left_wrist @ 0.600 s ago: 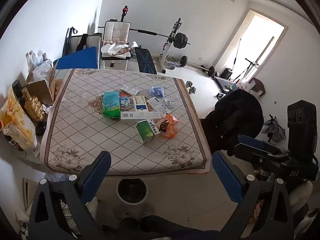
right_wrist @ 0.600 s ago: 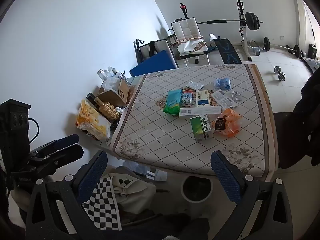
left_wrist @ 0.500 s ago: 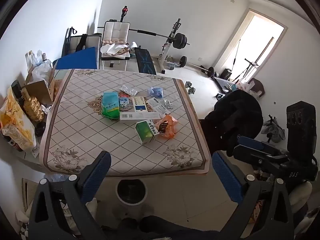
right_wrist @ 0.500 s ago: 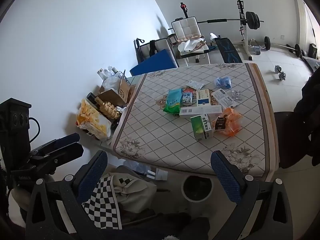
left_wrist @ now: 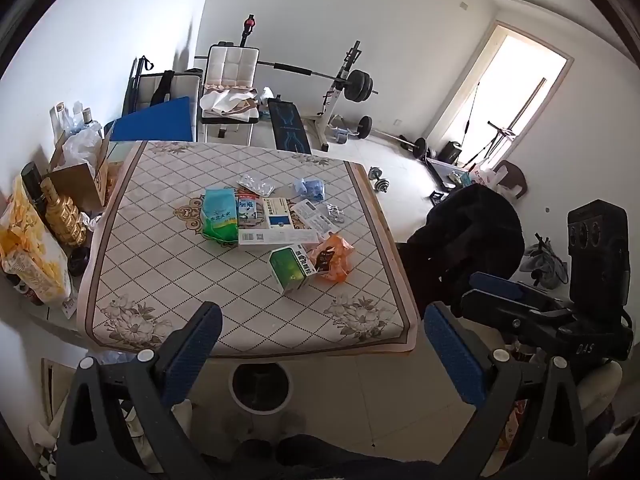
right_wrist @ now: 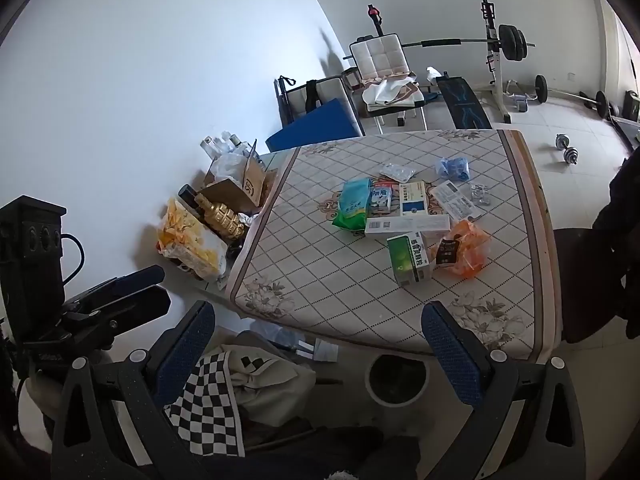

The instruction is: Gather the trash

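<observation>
Both grippers, left (left_wrist: 320,344) and right (right_wrist: 316,342), spread wide, holding nothing. Only right view shows checkered cloth (right_wrist: 212,408) beneath. Waste bin (left_wrist: 260,386) just ahead on floor; beyond, on table (left_wrist: 132,280), green box (left_wrist: 290,270), orange bag (left_wrist: 334,258), rice packet (left_wrist: 219,216).

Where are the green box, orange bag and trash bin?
green box (left_wrist: 291,268): left wrist view, top face.
orange bag (left_wrist: 334,258): left wrist view, crumpled middle.
trash bin (right_wrist: 398,378): right wrist view, dark inside.
</observation>
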A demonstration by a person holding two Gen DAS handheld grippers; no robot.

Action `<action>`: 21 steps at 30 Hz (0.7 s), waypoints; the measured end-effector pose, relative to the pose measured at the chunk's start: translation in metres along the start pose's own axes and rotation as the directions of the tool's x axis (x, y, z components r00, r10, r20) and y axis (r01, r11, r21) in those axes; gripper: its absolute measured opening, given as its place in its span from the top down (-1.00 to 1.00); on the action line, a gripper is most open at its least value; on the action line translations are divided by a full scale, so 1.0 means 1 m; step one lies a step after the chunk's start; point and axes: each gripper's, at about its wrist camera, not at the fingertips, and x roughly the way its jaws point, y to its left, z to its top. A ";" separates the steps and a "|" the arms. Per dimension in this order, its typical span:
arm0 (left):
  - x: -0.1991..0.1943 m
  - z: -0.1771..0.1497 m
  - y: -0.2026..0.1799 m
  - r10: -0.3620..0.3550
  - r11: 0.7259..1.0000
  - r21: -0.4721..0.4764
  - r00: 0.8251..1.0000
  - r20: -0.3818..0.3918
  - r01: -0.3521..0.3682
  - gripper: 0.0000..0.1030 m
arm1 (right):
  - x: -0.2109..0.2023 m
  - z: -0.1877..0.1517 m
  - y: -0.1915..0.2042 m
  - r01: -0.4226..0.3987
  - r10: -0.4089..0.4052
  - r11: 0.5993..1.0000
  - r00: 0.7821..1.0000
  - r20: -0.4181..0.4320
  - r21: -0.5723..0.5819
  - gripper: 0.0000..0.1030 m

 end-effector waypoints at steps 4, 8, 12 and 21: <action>-0.001 0.000 0.000 0.005 1.000 -0.001 1.000 0.000 -0.005 -1.00 | 0.007 0.003 0.001 -0.007 0.007 1.000 1.000 -0.013 -0.009 -1.00; -0.001 0.000 0.001 0.010 1.000 0.000 1.000 0.000 -0.010 -1.00 | 0.010 0.005 0.002 -0.012 0.012 1.000 1.000 -0.015 -0.011 -1.00; -0.002 -0.001 0.001 0.011 1.000 0.002 1.000 -0.001 -0.011 -1.00 | 0.010 0.005 0.002 -0.012 0.012 1.000 1.000 -0.014 -0.011 -1.00; -0.006 -0.001 0.004 0.005 1.000 -0.001 1.000 -0.002 -0.005 -1.00 | 0.010 0.005 0.002 -0.012 0.012 1.000 1.000 -0.015 -0.009 -1.00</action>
